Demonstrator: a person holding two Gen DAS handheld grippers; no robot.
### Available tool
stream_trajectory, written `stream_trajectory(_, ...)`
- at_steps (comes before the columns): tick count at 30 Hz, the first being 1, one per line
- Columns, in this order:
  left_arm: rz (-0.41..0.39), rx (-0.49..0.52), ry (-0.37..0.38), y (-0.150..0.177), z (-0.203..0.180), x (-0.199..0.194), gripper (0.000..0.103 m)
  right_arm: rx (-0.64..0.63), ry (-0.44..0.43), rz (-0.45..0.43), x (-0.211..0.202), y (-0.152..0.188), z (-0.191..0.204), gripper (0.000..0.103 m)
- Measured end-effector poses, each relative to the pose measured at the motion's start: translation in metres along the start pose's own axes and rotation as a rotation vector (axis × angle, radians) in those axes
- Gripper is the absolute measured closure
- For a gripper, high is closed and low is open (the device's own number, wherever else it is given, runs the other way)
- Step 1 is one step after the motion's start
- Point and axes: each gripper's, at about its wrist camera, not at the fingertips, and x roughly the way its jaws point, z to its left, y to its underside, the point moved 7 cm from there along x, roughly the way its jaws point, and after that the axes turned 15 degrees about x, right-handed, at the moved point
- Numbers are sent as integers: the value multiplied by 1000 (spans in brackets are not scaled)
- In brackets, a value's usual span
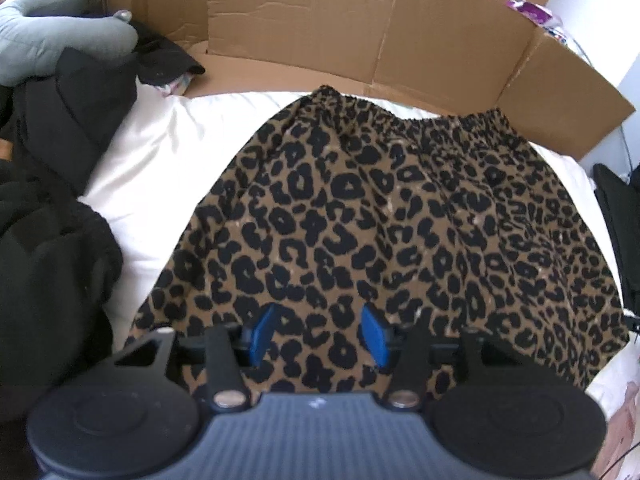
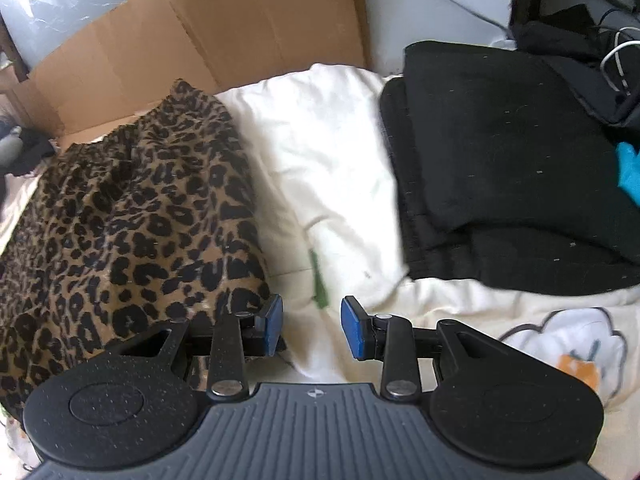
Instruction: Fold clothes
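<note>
I am looking down on a leopard skirt (image 1: 380, 220) lying flat on a white duvet (image 1: 152, 168), its elastic waistband at the far edge, against a cardboard wall (image 1: 360, 32). My left camera is showing the whole skirt plus a heap of dark clothes (image 1: 52, 200) to its left. My right camera is catching only the skirt's right side (image 2: 132, 216), and is alone in showing a folded black stack (image 2: 500, 168) across a strip of bare duvet (image 2: 328, 168). The left gripper (image 1: 318, 330) is hovering over the skirt near its hem, jaws wide apart, gripping nothing. The right gripper (image 2: 312, 326) is also spread apart and empty, its left pad (image 2: 272, 322) sitting at the skirt's right hem corner; I cannot tell if it is touching.
</note>
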Motion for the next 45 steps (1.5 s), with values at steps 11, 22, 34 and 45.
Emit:
stream_trajectory(11, 2, -22, -11, 1, 10, 4, 46, -43, -58, 23, 13, 4, 26, 64)
stream_trajectory(22, 16, -35, -6, 12, 17, 8, 46, -44, -85, 70, 22, 16, 39, 64)
stream_trajectory(34, 46, -28, -16, 24, 21, 15, 46, 6, -82, 99, 21, 9, 28, 98)
stream_trajectory(45, 170, -39, -109, 50, 37, 35, 47, -33, 10, 41, -6, -13, 8, 100)
